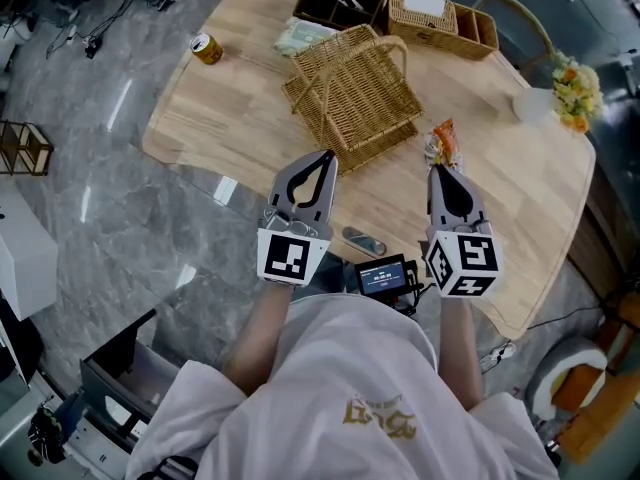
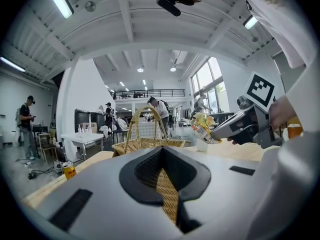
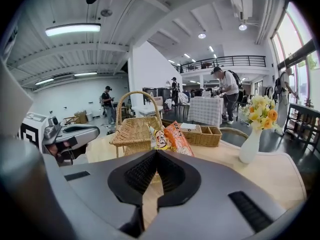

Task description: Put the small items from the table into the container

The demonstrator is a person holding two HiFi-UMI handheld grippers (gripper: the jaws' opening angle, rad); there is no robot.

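Snack packet (image 1: 441,142): gripped by its near end in my right gripper (image 1: 438,167). It was held clear above the worktop (image 1: 230,118), just right of the wicker basket (image 1: 352,96) and not yet over it.
Packet axis: the long axis ran on from the jaws' own line, with the free end pointing away from me toward the far side of the worktop. In the right gripper view it stood up from the jaw tips, leaning slightly right.
Right jaws: clenched on the packet.
Left gripper (image 1: 327,155): jaws closed together with nothing between them, hanging at the basket's near side.
Step in hand: I judged this to be the carry to the container. The packet was secured and the drop not yet made.
Next move: bring the packet left over the basket's open mouth, clear of the handle, then release.
Remaining items: a can (image 1: 207,48) sat near the far left edge, and a pale packet (image 1: 303,36) lay beyond the basket.
Risk: the handle arch could catch the packet.
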